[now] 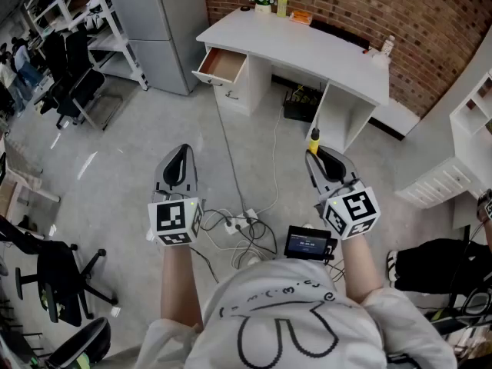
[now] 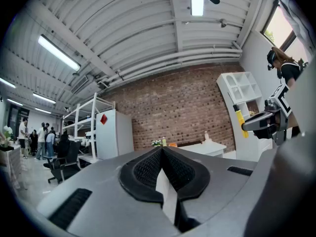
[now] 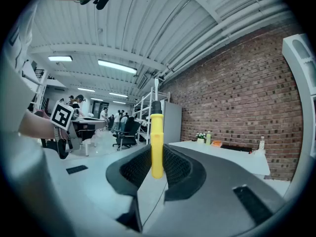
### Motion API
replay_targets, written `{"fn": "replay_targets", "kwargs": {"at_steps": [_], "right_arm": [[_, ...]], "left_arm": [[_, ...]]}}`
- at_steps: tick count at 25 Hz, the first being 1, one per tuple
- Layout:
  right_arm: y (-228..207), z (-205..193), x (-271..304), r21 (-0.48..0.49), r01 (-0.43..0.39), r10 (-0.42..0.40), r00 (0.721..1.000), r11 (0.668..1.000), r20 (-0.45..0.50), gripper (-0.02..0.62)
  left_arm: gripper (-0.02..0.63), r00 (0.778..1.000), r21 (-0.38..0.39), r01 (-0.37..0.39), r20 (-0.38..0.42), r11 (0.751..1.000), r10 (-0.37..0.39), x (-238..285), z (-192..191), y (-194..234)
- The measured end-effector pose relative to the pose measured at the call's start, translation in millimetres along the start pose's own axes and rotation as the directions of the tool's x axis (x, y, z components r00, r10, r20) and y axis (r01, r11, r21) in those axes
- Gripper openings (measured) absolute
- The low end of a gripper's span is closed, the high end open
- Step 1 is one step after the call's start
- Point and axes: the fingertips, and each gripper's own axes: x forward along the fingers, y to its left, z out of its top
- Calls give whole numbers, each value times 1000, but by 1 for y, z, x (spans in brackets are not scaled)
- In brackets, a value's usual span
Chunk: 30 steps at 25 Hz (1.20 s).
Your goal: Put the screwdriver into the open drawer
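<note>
My right gripper (image 1: 316,154) is shut on a yellow-handled screwdriver (image 1: 314,140), whose black-tipped handle sticks out past the jaws; in the right gripper view the screwdriver (image 3: 156,142) stands upright between the black pads. The left gripper (image 1: 179,154) is shut with nothing in it, its pads (image 2: 148,169) pressed together. Both are held above the floor, well short of the white desk (image 1: 307,48). The open drawer (image 1: 223,66) juts from the desk's left end, its wooden inside bare.
Cables and a power strip (image 1: 240,223) lie on the grey floor between the grippers. A grey cabinet (image 1: 165,21) stands left of the desk, white shelving (image 1: 461,137) at right, office chairs (image 1: 73,91) at left. Small bottles and flowers (image 1: 265,2) sit on the desk.
</note>
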Motion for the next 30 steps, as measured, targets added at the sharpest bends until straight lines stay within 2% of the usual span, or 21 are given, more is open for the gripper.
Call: {"fn": "replay_targets", "kwargs": {"at_steps": [7, 16, 22, 30], "right_arm": [[10, -6, 8, 10, 8, -8, 1000, 1000, -24, 71], [15, -7, 41, 3, -24, 24, 998, 1000, -63, 71], [3, -2, 74, 5, -42, 42, 997, 999, -68, 71], [-29, -16, 127, 15, -65, 66, 995, 998, -73, 71]], "left_arm": [[11, 1000, -9, 27, -4, 1000, -27, 2, -8, 9], [11, 999, -31, 46, -13, 998, -46, 17, -20, 25], [11, 998, -36, 47, -32, 998, -49, 45, -23, 31], [11, 998, -44, 28, -59, 999, -31, 101, -41, 42]]}}
